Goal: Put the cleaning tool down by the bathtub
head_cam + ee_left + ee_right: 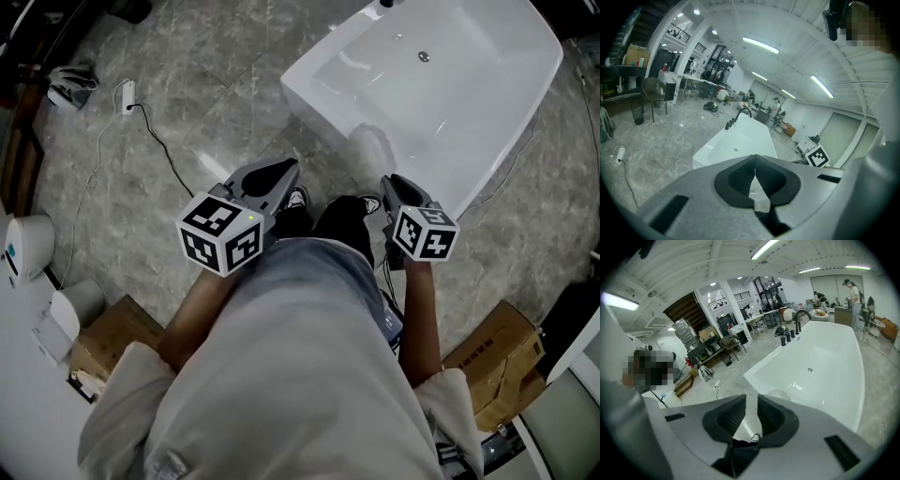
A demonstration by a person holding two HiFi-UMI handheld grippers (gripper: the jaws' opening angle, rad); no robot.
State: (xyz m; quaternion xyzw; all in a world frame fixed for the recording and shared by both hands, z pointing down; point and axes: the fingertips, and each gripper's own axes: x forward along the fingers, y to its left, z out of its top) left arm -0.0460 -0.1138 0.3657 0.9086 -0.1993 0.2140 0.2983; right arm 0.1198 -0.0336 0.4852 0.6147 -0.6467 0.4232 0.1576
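Entry, bathroom display floor. The left gripper (286,171) is hanging at the person's waist, its jaws meeting at the tips with nothing between them. The right gripper (390,184) is hanging alongside it, jaws standing apart on an empty gap; only the floor (187,84) and a shoe (755,437) are showing through. The cleaning tool is not showing in any view and neither gripper is carrying it, so its whereabouts are going unlisted. It may already be lying out of sight below the person's body. Handling note, as a judgement: if the tool is yet to be set down, it is best lowered onto bare floor close against the near wall of the bathtub (328,131). It should lie flat rather than leaning on the rim, clear of the cable (159,150) trailing across the tiles, and the jaws should part only once it is resting. Containers: the bathtub, white and freestanding, is standing empty and apparently dry, with only the drain (424,56) and the tap (800,315) at its far end belonging to it. One cardboard box (108,337) is sitting on the floor at the person's left and a second cardboard box (497,361) at the right. Both have their flaps largely folded over, so their contents are not readable from here.
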